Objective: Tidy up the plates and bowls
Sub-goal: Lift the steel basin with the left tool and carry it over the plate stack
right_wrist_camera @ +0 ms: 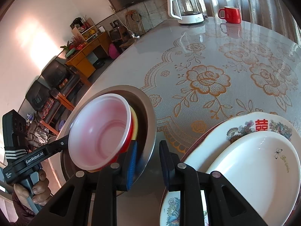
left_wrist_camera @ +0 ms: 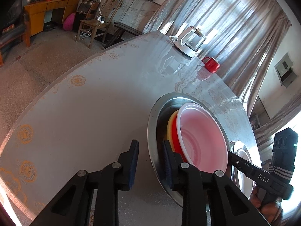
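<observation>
A metal basin (left_wrist_camera: 153, 124) (right_wrist_camera: 150, 116) sits on the table and holds a stack of bowls: a pale pink bowl (left_wrist_camera: 203, 137) (right_wrist_camera: 105, 130) on top, a red bowl (left_wrist_camera: 174, 131) and a yellow bowl (left_wrist_camera: 169, 124) beneath. My left gripper (left_wrist_camera: 151, 160) straddles the basin's near rim, one finger outside and one inside, shut on it. My right gripper (right_wrist_camera: 147, 160) is shut on the opposite rim the same way. Each wrist view shows the other gripper, right (left_wrist_camera: 230, 155) and left (right_wrist_camera: 64, 143), reaching that rim. A white plate (right_wrist_camera: 254, 165) rests on a patterned plate (right_wrist_camera: 244, 128) to the right.
A glass kettle (left_wrist_camera: 190, 39) (right_wrist_camera: 185, 9) and a red mug (left_wrist_camera: 210, 64) (right_wrist_camera: 230, 14) stand at the table's far edge. The round table (left_wrist_camera: 84, 122) has a floral cover. Chairs, a wooden desk and curtains lie beyond.
</observation>
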`<state>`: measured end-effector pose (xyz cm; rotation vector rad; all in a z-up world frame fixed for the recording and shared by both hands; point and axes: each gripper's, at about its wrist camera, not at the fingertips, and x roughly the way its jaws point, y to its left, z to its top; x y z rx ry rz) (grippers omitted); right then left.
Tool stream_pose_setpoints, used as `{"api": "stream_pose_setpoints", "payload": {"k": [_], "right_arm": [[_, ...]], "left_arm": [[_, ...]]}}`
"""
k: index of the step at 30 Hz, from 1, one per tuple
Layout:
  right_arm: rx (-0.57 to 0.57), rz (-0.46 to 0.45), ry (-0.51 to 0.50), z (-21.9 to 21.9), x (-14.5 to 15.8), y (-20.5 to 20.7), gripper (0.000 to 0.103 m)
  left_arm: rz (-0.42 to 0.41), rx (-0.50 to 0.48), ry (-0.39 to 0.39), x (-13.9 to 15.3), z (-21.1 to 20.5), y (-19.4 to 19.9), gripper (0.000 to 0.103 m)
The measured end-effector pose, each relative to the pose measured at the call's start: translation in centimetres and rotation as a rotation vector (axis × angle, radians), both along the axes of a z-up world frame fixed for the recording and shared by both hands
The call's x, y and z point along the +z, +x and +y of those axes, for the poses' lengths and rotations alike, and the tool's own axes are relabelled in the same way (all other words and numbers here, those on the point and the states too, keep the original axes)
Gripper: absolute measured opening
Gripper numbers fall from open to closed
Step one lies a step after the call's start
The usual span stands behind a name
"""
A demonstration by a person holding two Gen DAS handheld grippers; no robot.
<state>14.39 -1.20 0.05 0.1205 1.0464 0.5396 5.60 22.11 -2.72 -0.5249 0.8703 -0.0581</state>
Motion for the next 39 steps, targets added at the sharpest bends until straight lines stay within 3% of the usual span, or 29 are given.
{"api": "stream_pose_setpoints", "payload": {"k": [5, 14, 39], "right_arm": [[0.008, -0.024, -0.006, 0.3, 0.0, -0.2, 0.019], [0.017, -0.038, -0.024, 0.6, 0.0, -0.2, 0.016], [0.04, -0.065, 0.043, -0.2, 1.4, -2.6, 0.017]], "left_arm": [[-0.026, -0.024, -0.001, 0.2, -0.3, -0.2, 0.015], [-0.043, -0.039, 0.016, 0.3, -0.6, -1.0, 0.016], [-0.13, -0.05, 0.087, 2.7, -1.9, -4.7, 0.02]]}}
